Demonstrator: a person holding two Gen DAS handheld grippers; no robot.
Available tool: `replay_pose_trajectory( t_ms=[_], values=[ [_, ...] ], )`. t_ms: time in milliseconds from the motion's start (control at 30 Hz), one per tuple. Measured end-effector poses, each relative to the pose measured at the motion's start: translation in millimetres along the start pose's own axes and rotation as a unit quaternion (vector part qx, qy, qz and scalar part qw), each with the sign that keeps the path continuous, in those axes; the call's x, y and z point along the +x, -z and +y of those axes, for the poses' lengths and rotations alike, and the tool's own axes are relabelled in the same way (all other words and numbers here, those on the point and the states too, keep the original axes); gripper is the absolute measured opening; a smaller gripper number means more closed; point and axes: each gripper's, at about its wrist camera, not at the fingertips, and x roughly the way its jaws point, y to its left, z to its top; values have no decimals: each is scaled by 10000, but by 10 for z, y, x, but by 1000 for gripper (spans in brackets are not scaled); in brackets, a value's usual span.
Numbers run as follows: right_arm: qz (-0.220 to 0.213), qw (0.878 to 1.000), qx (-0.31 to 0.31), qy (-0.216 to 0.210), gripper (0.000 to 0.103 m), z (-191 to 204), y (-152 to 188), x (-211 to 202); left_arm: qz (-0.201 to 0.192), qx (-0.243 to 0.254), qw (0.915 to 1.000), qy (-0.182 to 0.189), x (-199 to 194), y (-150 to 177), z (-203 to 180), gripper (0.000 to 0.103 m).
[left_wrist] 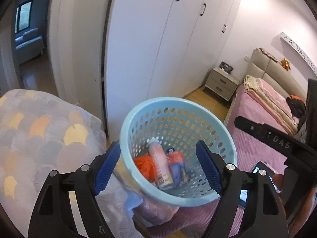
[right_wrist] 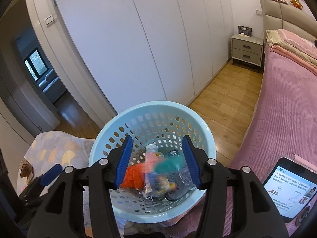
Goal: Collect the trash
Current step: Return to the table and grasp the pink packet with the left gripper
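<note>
Trash: one bottle [left_wrist: 160, 164], one orange wad [left_wrist: 143, 165], other blurred scraps, in one blue basket [left_wrist: 178, 103], frame centre. Two tools, left tool [left_wrist: 158, 168] and right tool [right_wrist: 158, 162], both released, nothing gripped.

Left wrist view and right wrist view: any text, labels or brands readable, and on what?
"DAS": raised letters on the black arm of the right claw, left wrist view.
Phone screen: lines of text, too small to read.
Pink bottle in the blue basket: label print blurred, unreadable.
Nothing else legible.
</note>
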Motion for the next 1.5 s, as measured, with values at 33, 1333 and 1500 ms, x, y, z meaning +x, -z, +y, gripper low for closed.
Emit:
replay_pose_trajectory(
  t_ms=[33,1333,1500],
  values=[
    [-7,10000,-11,-4,50,2,1,-5,-51,-8,10000,-26,-45,-5,22,77],
    [607,9046,-2851,-3111,51,3721,720,191,-470,-2392,9253,-2907,-1872,762,3030,81],
    [846,8981,-2989,-3112,51,4049,817,572,-270,-2507,9224,-2927,-1698,826,3145,81]
  ],
)
